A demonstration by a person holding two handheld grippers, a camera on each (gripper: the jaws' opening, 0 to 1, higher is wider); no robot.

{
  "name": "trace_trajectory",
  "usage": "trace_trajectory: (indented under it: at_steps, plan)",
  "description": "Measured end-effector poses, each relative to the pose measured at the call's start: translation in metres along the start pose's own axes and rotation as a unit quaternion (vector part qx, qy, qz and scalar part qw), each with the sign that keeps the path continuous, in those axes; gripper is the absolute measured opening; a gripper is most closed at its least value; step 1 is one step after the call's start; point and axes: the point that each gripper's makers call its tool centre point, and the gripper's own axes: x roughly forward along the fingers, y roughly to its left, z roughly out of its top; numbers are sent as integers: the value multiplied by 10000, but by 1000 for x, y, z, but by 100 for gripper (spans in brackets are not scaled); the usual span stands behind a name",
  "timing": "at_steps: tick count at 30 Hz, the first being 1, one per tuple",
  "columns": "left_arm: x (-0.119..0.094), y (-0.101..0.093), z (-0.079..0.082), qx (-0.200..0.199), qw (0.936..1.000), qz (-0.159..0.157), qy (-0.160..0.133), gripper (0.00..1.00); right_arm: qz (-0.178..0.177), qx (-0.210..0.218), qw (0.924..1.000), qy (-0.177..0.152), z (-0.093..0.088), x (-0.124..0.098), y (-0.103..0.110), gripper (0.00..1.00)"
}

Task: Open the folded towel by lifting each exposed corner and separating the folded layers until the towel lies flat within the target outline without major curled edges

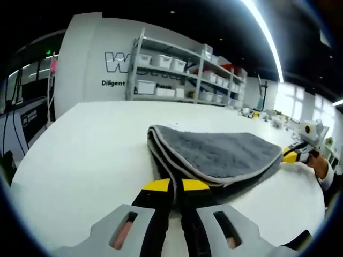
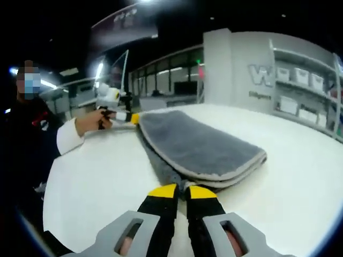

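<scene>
Wall lettering (image 1: 113, 83) reads "Diligent"; towel (image 1: 214, 152) folded.

Each gripper has black jaws capped with yellow tips, set on a grey body with two slotted openings: left gripper (image 1: 176, 184), right gripper (image 2: 182, 191). The person (image 2: 32, 126) wears dark clothing with a white cuff (image 2: 65, 136).

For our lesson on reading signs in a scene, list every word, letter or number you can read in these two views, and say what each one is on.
"W": big outlined letter on the grey wall, rest hidden behind the shelf rack.
"Diligent": small dark word under it on the same wall; what follows is hidden.
Labels on the white bins: too small to read.
Towel: no text.
</scene>
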Motion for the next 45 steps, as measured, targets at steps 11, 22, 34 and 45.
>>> trace_trajectory:
  at_steps: [11,22,34,45]
  plan:
    - [5,3,-1,557,9978,343,50,2,-51,-268,9996,25,-6,-10,19,0]
    - [14,14,0,409,9975,537,199,1,-27,-391,9992,102,-6,-17,38,0]
    - [42,16,4,1570,9856,348,521,1,42,-686,9975,146,-13,-26,66,0]
    - [66,26,16,1289,9897,200,596,1,78,-698,9975,-59,-7,-25,84,0]
